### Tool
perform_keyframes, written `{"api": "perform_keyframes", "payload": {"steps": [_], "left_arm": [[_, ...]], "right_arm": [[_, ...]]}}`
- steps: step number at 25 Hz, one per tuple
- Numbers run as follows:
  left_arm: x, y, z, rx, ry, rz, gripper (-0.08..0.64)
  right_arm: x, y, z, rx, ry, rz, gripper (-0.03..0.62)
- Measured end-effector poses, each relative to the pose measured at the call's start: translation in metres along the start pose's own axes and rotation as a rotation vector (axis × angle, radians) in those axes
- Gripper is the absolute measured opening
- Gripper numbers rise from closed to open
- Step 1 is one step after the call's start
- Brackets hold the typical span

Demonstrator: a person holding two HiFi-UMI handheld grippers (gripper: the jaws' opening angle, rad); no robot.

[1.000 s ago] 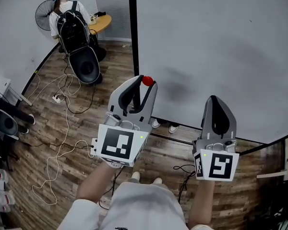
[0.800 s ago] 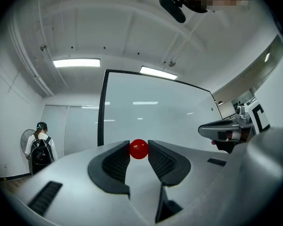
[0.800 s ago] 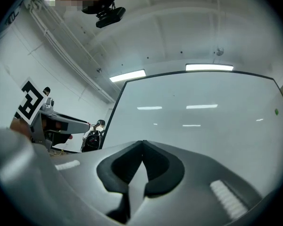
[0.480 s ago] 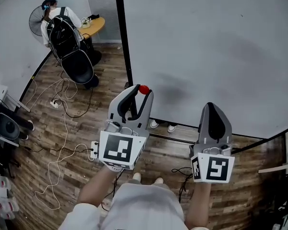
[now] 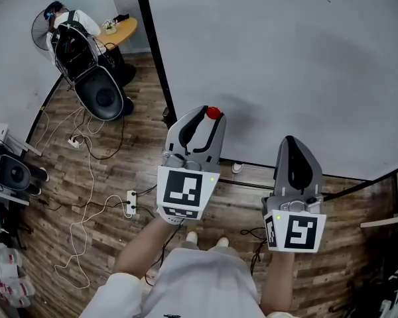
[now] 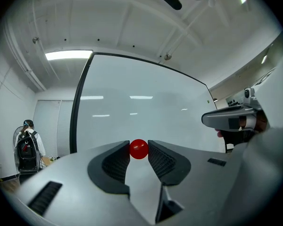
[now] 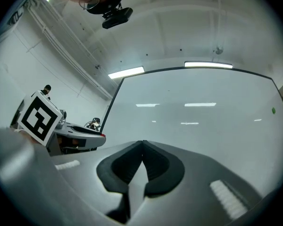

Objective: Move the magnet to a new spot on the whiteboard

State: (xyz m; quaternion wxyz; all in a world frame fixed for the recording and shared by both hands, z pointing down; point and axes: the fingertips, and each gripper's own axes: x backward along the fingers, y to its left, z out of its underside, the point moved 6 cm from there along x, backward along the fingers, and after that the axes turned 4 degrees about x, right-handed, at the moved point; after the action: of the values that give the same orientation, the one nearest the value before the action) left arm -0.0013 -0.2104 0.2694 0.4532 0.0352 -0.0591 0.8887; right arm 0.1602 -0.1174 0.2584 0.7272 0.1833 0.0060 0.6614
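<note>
A small round red magnet (image 5: pixel 213 112) sits pinched between the tips of my left gripper (image 5: pixel 208 113), held just in front of the whiteboard (image 5: pixel 285 58). In the left gripper view the same red magnet (image 6: pixel 138 149) shows squeezed between the two black pads of my left gripper (image 6: pixel 138 149), with the whiteboard (image 6: pixel 146 112) filling the background. My right gripper (image 5: pixel 294 140) hangs to the right of the left one, its jaws pressed together with nothing between them. The right gripper view shows my right gripper (image 7: pixel 142 143) shut in front of the board (image 7: pixel 198 112).
The whiteboard's black frame post (image 5: pixel 154 55) stands left of the left gripper. A person (image 5: pixel 65 20) sits at a round table (image 5: pixel 116 30) at the far left beside a black chair (image 5: pixel 99 93). Cables (image 5: pixel 86 197) and a power strip (image 5: pixel 131 202) lie on the wooden floor.
The left gripper with the magnet has shifted right along the board's lower part. The right gripper stays roughly where it was.
</note>
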Motion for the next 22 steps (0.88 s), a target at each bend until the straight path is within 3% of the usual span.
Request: {"api": "perform_keyframes", "payload": {"steps": [11,22], "left_arm": [[-0.06,-0.009,0.033,0.013,0.059,-0.02,0.123],[-0.086,-0.01,0.046,0.026,0.07,-0.074,0.123]], "right_arm": [[-0.014,-0.019,0.026,-0.002,0.046,-0.003,0.0],[-0.022,-0.029,0.04,-0.003,0.067,-0.014,0.0]]}}
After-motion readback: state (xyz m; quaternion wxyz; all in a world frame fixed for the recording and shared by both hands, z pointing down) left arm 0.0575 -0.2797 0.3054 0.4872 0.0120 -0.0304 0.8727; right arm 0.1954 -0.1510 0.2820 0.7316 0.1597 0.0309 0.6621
